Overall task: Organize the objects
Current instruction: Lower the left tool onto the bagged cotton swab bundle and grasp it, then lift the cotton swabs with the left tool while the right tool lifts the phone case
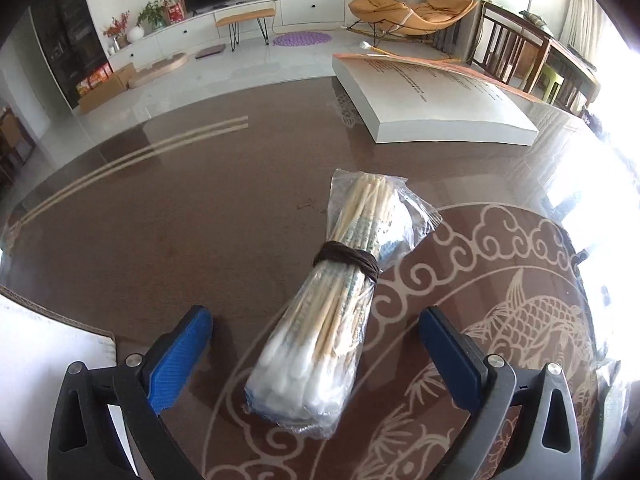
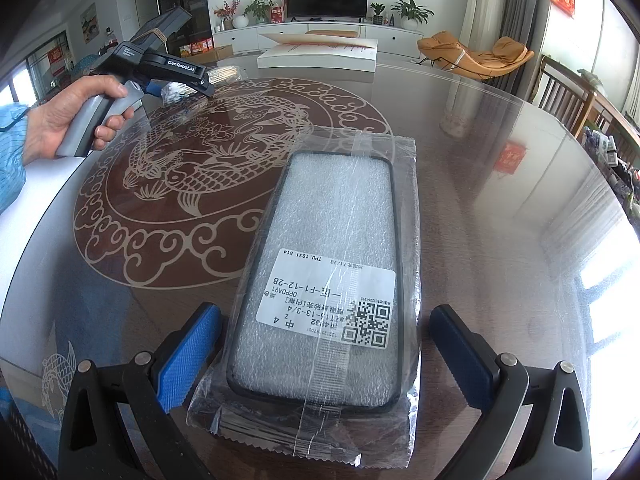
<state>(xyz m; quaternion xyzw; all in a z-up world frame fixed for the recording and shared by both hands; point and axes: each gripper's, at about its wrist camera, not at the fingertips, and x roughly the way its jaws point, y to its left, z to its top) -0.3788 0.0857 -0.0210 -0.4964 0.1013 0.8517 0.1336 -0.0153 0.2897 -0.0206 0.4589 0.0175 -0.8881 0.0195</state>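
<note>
Left wrist view: the left gripper (image 1: 316, 344) is spread wide, nothing pinched, with a bagged bundle of cotton swabs (image 1: 340, 288) lying loose between the pads on the glossy surface (image 1: 160, 240); a dark band (image 1: 348, 262) ties the middle. Only this view shows that bundle properly. Right wrist view: the right gripper (image 2: 324, 344) is also released, straddling a phone case (image 2: 328, 280) in a clear bag, flat on the surface. Its label (image 2: 332, 296) reads "OPPOA91" and "TPU", the smaller print is too fuzzy. Far left, a hand (image 2: 76, 116) holds the other tool, marked "GenRobot.AI", which mostly hides the swabs.
</note>
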